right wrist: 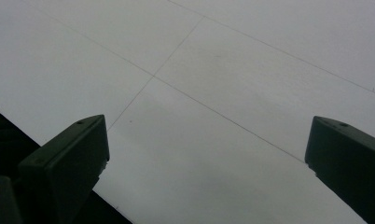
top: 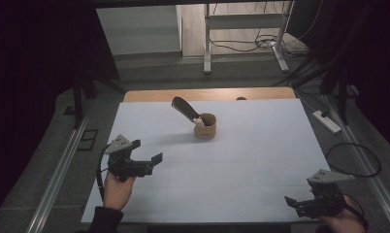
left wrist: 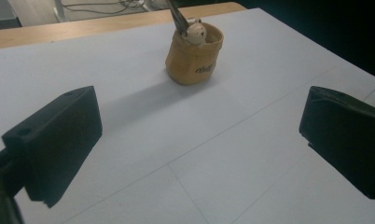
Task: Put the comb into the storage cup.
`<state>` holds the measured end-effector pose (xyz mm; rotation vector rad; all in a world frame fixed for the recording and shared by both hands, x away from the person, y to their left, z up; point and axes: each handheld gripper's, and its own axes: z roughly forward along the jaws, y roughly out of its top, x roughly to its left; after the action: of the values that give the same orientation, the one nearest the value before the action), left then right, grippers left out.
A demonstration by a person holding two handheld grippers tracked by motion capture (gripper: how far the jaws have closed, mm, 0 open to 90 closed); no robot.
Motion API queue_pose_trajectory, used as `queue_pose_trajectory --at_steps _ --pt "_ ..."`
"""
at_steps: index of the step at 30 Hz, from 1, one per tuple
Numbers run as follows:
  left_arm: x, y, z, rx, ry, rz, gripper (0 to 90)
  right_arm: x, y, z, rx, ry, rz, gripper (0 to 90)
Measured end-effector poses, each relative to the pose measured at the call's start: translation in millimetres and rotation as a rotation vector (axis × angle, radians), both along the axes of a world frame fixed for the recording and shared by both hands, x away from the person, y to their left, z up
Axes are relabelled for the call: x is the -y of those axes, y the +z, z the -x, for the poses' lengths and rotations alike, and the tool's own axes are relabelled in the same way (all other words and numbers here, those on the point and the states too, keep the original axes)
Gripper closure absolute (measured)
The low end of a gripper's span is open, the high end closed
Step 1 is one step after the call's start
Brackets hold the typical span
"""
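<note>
Two hand-held grippers, the left hand-held gripper and the right hand-held gripper, both released and empty, flank the near white surface; farther off, near its middle, one tan cup holds one small bear figure and one dark-handled utensil.

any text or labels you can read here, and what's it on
One dark printed mark on the side of the tan cup, seen in the left gripper view: too small and blurred to read.
No other text shows on the white table, the figurine in the cup, or either hand-held gripper.
</note>
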<state>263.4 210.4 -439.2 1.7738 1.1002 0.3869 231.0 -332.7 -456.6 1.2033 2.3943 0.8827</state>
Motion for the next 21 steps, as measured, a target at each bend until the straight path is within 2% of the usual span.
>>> queue_pose_trajectory --at_steps 13,21 --pt "0.9 -5.4 15.3 -0.029 0.026 -0.086 0.0 -0.1 -0.1 0.1 0.0 -0.001 0.002 0.0" --pt "-3.6 -8.1 24.5 -0.052 0.033 -0.085 0.0 -0.3 -0.1 0.0 -0.001 -0.001 0.003 0.0"
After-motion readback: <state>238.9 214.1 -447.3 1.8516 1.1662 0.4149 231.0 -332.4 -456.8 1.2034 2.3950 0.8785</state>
